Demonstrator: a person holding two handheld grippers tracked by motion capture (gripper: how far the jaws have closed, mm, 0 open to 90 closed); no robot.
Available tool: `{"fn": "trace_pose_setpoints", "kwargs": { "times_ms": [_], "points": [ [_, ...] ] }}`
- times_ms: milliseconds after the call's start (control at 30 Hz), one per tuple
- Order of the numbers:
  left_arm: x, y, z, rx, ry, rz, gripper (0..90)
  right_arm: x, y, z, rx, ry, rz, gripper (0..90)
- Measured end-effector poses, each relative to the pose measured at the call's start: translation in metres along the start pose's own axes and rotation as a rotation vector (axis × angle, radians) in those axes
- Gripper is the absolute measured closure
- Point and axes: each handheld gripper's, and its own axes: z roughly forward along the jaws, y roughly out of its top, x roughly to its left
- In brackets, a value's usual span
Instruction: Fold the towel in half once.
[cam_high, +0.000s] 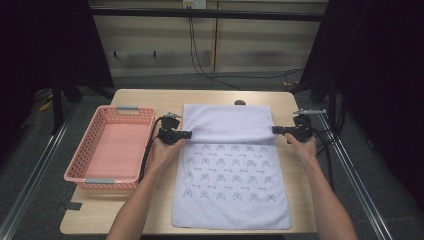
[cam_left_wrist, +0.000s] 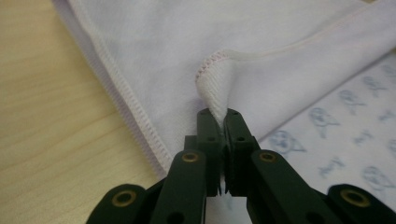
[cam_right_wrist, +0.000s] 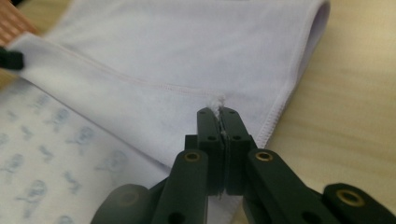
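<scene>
A pale lilac towel (cam_high: 230, 175) with small blue prints lies on the wooden table, its far end folded back toward me so the plain underside (cam_high: 227, 122) faces up. My left gripper (cam_high: 189, 134) is shut on the left corner of that folded edge; in the left gripper view the stitched towel corner (cam_left_wrist: 212, 79) is pinched in the gripper (cam_left_wrist: 218, 114). My right gripper (cam_high: 275, 130) is shut on the right corner, and the right gripper view has the gripper (cam_right_wrist: 218, 112) holding the towel hem (cam_right_wrist: 177, 88). Both corners are raised slightly above the printed part.
A pink plastic basket (cam_high: 90, 145) with nothing in it stands at the table's left. Bare wood (cam_high: 305, 195) lies right of the towel and at the front left. Cables trail off the right edge. A small dark object (cam_high: 240, 102) sits at the table's far edge.
</scene>
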Motion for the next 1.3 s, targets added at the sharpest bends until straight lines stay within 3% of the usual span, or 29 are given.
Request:
{"fn": "trace_pose_setpoints", "kwargs": {
  "times_ms": [67, 200, 267, 367, 533, 567, 667, 767, 933, 967, 1067, 1100, 1300],
  "points": [
    [-0.012, 0.006, -0.017, -0.057, -0.052, 0.023, 87.2, 0.005, 0.005, -0.01, -0.032, 0.021, -0.014, 89.1],
    [-0.02, 0.01, -0.033, -0.07, -0.083, 0.062, 87.3, 0.01, 0.01, -0.025, -0.068, 0.055, -0.026, 89.0],
    [-0.021, 0.009, -0.05, -0.098, -0.111, 0.064, 87.3, 0.016, 0.014, -0.04, -0.095, 0.083, -0.048, 89.1],
    [-0.022, 0.006, -0.061, -0.12, -0.122, 0.061, 87.3, 0.022, 0.014, -0.054, -0.084, 0.093, -0.071, 89.0],
    [-0.034, -0.003, -0.086, -0.141, -0.105, 0.104, 87.2, 0.031, 0.01, -0.07, -0.09, 0.115, -0.092, 89.0],
    [-0.039, -0.005, -0.096, -0.162, -0.123, 0.116, 87.2, 0.035, 0.009, -0.078, -0.095, 0.127, -0.107, 89.0],
    [-0.044, -0.004, -0.106, -0.178, -0.125, 0.131, 87.3, 0.041, 0.009, -0.086, -0.101, 0.136, -0.114, 89.0],
    [-0.05, 0.0, -0.124, -0.221, -0.148, 0.132, 87.2, 0.05, 0.011, -0.1, -0.123, 0.145, -0.136, 89.0],
    [-0.065, -0.001, -0.152, -0.263, -0.174, 0.167, 87.2, 0.067, 0.014, -0.128, -0.172, 0.168, -0.18, 89.1],
    [-0.072, -0.008, -0.158, -0.247, -0.172, 0.2, 87.2, 0.073, 0.009, -0.137, -0.181, 0.173, -0.191, 89.1],
    [-0.077, -0.021, -0.158, -0.213, -0.17, 0.21, 87.1, 0.078, -0.003, -0.14, -0.166, 0.185, -0.204, 89.1],
    [-0.08, -0.038, -0.153, -0.172, -0.164, 0.22, 87.0, 0.083, -0.02, -0.141, -0.14, 0.203, -0.21, 89.0],
    [-0.085, -0.08, -0.14, -0.123, -0.214, 0.193, 86.5, 0.089, -0.066, -0.137, -0.06, 0.224, -0.204, 88.9]
  ]
}}
